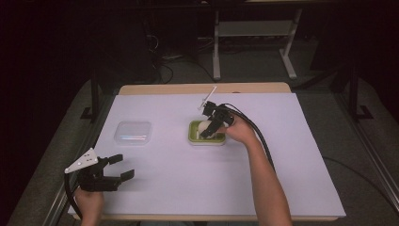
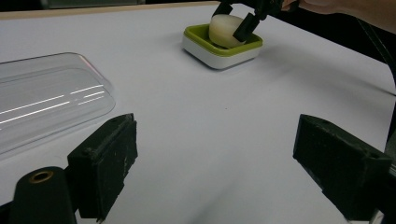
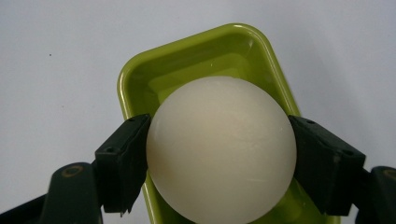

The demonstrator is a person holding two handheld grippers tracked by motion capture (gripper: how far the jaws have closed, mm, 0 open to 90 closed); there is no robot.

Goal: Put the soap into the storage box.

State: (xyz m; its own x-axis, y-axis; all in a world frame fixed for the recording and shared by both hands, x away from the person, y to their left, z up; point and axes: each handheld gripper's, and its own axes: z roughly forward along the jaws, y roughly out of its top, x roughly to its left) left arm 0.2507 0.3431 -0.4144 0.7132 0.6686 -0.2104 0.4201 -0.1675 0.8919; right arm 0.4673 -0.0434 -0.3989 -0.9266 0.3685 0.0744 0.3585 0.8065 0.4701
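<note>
- Near counter centre, toward far edge: right claw (image 1: 210, 126) clamped on cream soap bar (image 3: 222, 149), over green soap dish (image 3: 140, 79).
- Near-left corner: left claw (image 1: 123, 167) wide open, empty.
- Clear lid (image 1: 133, 132) left of dish.

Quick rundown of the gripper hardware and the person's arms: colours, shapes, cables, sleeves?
Both are black two-jaw grippers with blocky rectangular pads. The left gripper carries a grey three-cornered plate on top with small dark dots, and a black cable trails from it. The right gripper has thick black cables running back along the forearm. No sleeves are visible on either forearm.
</note>
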